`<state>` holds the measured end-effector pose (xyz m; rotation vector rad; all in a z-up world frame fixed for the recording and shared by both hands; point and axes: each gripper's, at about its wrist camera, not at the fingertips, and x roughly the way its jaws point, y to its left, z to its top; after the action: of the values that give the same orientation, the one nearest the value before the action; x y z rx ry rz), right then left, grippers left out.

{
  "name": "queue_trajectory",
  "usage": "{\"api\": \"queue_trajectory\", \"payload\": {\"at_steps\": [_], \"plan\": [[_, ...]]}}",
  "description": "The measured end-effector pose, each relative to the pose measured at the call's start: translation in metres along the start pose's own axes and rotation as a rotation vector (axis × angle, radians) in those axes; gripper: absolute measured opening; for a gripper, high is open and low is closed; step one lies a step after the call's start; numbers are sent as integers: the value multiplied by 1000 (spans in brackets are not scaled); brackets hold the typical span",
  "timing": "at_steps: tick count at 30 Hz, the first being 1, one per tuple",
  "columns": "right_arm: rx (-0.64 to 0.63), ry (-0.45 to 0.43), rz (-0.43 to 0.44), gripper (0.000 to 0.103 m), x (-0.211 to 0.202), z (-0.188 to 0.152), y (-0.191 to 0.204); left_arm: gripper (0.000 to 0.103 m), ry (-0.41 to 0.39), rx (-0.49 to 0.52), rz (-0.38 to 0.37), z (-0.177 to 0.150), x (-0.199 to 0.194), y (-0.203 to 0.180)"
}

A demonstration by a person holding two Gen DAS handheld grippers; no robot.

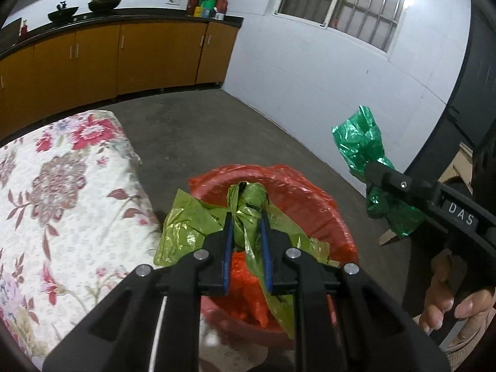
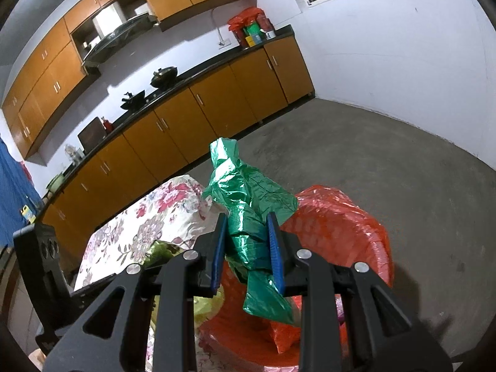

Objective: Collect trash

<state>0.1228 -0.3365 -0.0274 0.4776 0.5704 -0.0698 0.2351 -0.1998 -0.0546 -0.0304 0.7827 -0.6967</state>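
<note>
Left wrist view shows the left claw (image 1: 246, 220) clamped on a crumpled olive-green plastic bag (image 1: 248, 204), held right over the red trash bin (image 1: 322, 217) so it can drop in. The right claw (image 2: 248, 241) is clamped on a shiny dark-green plastic bag (image 2: 248, 204), also above the bin, beside the flowery bed (image 1: 62, 192).

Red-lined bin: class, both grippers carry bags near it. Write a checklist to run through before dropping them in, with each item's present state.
1. Left gripper shut on the olive bag: ok.
2. Right gripper shut on the green bag: ok.
3. Olive bag over the bin: ok.
4. Green bag over the bin: cannot tell.
5. Red liner covers the rim: ok.
6. Room left inside: cannot tell.
</note>
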Motion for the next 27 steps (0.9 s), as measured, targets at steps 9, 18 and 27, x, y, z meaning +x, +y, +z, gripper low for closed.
{"api": "queue_trajectory", "payload": {"at_steps": [9,18,27], "plan": [[67,14,26,34,6,1,-13,35,72,-14,-16,-8,34,-8],[73,15,4,51,-1,-5,-19,47,91,-28,36,-20,34,2],[-99,-94,-156,98,-47,-26,8,89,-126,16,227,-31,-51,11]]}}
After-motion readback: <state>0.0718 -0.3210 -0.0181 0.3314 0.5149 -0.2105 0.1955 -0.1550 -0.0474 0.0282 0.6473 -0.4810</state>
